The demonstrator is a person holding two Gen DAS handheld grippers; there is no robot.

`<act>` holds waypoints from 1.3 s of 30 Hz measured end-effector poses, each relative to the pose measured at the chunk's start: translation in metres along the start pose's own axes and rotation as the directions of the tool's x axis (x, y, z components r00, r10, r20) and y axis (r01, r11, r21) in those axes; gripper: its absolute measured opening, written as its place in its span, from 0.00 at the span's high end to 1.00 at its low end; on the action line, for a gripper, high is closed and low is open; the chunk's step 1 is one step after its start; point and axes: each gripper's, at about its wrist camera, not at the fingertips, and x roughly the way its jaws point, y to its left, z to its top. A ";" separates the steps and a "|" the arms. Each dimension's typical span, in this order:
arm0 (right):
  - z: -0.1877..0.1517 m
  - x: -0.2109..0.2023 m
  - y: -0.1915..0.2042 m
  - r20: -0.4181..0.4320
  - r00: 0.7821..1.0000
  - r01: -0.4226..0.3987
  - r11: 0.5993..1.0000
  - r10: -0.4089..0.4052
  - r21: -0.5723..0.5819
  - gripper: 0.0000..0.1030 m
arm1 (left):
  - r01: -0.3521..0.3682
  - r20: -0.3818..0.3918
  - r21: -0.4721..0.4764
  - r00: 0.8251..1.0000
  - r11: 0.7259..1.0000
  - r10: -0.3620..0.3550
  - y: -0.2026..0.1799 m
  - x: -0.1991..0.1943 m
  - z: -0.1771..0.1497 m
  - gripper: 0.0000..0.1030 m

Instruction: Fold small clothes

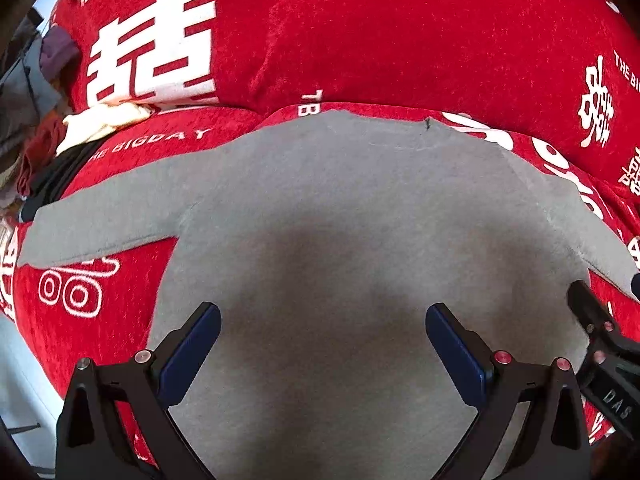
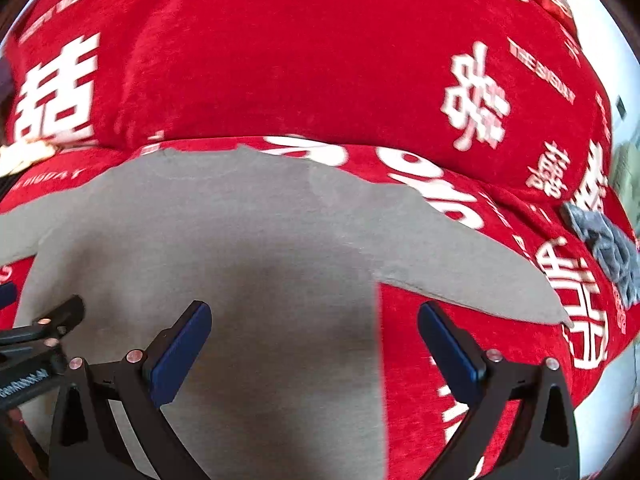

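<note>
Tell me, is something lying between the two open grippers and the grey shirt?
Nothing visible does. The grey shirt lies flat on the red cover, directly beneath the open left gripper and right gripper.

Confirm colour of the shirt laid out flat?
Plain grey shirt; clearest in the left wrist view.

Grey shirt (image 1: 328, 240): matt soft knit. Red cover (image 1: 400, 32): plush, fuzzy pile. Tongs (image 1: 323, 344): matt black plastic.

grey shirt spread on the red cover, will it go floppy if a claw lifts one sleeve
Probably floppy: the grey shirt lies flat and thin, following the red cover. A lifted sleeve would likely drape and drag the body. It looks matte, so hardly slippery.
</note>
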 end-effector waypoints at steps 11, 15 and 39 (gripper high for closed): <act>-0.006 0.032 -0.086 -0.058 0.997 0.054 0.986 -0.045 0.155 0.00 | -0.008 -0.006 0.135 1.000 0.991 0.009 -0.088 0.010 0.020 0.00; -0.006 0.039 -0.104 -0.059 0.996 0.073 0.982 -0.063 0.172 0.00 | -0.009 -0.003 0.177 1.000 0.984 0.010 -0.122 0.014 0.031 0.00; -0.040 0.085 -0.256 -0.157 0.982 0.161 0.902 -0.105 0.400 0.00 | -0.008 -0.034 0.307 0.999 0.952 0.019 -0.253 0.054 0.057 0.00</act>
